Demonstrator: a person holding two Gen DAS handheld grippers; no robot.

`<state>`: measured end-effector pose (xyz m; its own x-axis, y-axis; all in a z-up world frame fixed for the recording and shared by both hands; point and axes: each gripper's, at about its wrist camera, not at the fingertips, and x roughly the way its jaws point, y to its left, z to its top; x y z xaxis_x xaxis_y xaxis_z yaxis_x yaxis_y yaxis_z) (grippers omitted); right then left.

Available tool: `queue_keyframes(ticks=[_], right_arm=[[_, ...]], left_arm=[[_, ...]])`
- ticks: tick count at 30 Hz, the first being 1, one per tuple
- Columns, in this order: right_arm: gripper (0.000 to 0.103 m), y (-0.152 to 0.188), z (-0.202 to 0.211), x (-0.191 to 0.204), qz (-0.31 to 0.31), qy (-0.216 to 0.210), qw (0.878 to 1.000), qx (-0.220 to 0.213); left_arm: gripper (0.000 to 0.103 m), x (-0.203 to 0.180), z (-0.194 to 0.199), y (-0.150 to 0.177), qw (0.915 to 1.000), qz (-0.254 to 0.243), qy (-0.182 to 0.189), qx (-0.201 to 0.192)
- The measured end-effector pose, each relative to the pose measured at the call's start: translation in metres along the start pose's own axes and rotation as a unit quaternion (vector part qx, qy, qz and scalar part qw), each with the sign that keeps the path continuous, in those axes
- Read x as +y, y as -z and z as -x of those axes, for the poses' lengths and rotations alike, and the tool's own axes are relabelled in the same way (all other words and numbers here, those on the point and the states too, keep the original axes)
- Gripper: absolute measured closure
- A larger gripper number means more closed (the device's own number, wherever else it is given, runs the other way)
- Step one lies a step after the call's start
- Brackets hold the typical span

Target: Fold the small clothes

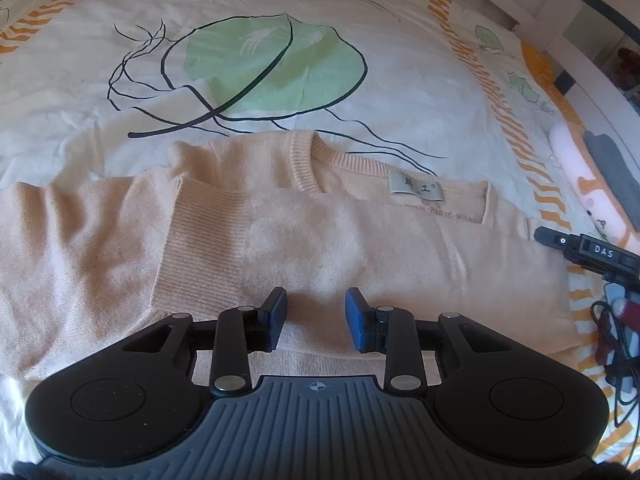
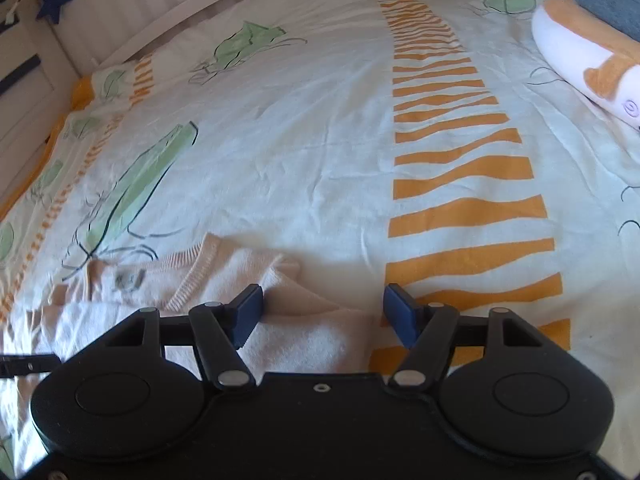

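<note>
A white bed cover printed with green leaves and orange stripes (image 1: 280, 8) carries a pale peach knitted sweater (image 1: 320, 240), lying flat with one ribbed-cuffed sleeve folded across its chest. The fold looks partly done; the next move probably calls for gripping the sweater's side edge and carrying it over. The left gripper (image 1: 316, 316) hovers above the sleeve, jaws narrowly apart, holding nothing. The right gripper (image 2: 322, 316) has jaws about half open around the sweater's edge, not clamped. The neck label (image 1: 416, 192) bears small unreadable characters.
</note>
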<state>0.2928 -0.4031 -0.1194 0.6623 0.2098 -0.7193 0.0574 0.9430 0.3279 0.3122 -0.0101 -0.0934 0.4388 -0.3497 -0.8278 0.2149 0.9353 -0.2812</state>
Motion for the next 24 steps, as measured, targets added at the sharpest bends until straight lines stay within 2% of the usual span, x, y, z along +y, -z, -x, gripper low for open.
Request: queue_keyframes(ticks=[2, 3, 6, 9, 10, 12, 14, 15, 17, 18, 19, 20, 24], right_arm=[[0.079, 0.001, 0.002, 0.002, 0.010, 0.008, 1.000, -0.004], [0.090, 0.002, 0.003, 0.003, 0.013, 0.018, 1.000, -0.005], [0.092, 0.002, 0.007, 0.010, 0.048, 0.039, 0.998, -0.003], [0.093, 0.005, 0.014, 0.022, 0.124, 0.116, 0.986, -0.001], [0.095, 0.006, 0.013, 0.021, 0.130, 0.133, 0.983, 0.002], [0.099, 0.007, 0.013, 0.010, 0.102, 0.146, 0.984, 0.009], [0.099, 0.008, 0.014, 0.005, 0.096, 0.154, 0.983, 0.005], [0.094, 0.007, 0.018, 0.001, 0.085, 0.141, 0.986, -0.003], [0.077, 0.003, 0.029, -0.010, 0.034, 0.106, 0.993, -0.027], [0.056, 0.001, 0.034, -0.017, 0.003, 0.089, 0.996, -0.031], [0.041, 0.000, 0.038, -0.023, -0.026, 0.072, 0.996, -0.034], [0.036, 0.000, 0.041, -0.028, -0.043, 0.060, 0.997, -0.037], [0.036, 0.007, 0.045, -0.038, -0.098, 0.013, 0.995, -0.022]], left_arm=[[0.072, -0.001, -0.001, 0.001, 1.0000, -0.002, -0.003, 0.000], [0.072, -0.001, -0.001, 0.001, 1.0000, -0.004, -0.003, 0.000], [0.072, -0.003, -0.003, 0.002, 0.9999, -0.010, -0.008, 0.001], [0.072, -0.003, -0.004, 0.003, 0.9999, -0.012, -0.007, 0.002], [0.072, -0.004, -0.005, 0.003, 0.9999, -0.013, -0.007, 0.002], [0.071, -0.005, -0.005, 0.003, 0.9998, -0.016, -0.010, 0.001], [0.070, -0.006, -0.005, 0.004, 0.9998, -0.018, -0.011, 0.001], [0.070, -0.006, -0.005, 0.004, 0.9998, -0.017, -0.011, 0.001], [0.070, -0.006, -0.005, 0.004, 0.9998, -0.017, -0.011, 0.001], [0.070, -0.006, -0.005, 0.004, 0.9998, -0.017, -0.011, 0.001], [0.070, -0.007, -0.006, 0.004, 0.9998, -0.018, -0.011, 0.001], [0.070, -0.007, -0.006, 0.004, 0.9998, -0.018, -0.011, 0.001], [0.069, -0.007, -0.006, 0.004, 0.9998, -0.018, -0.011, 0.001]])
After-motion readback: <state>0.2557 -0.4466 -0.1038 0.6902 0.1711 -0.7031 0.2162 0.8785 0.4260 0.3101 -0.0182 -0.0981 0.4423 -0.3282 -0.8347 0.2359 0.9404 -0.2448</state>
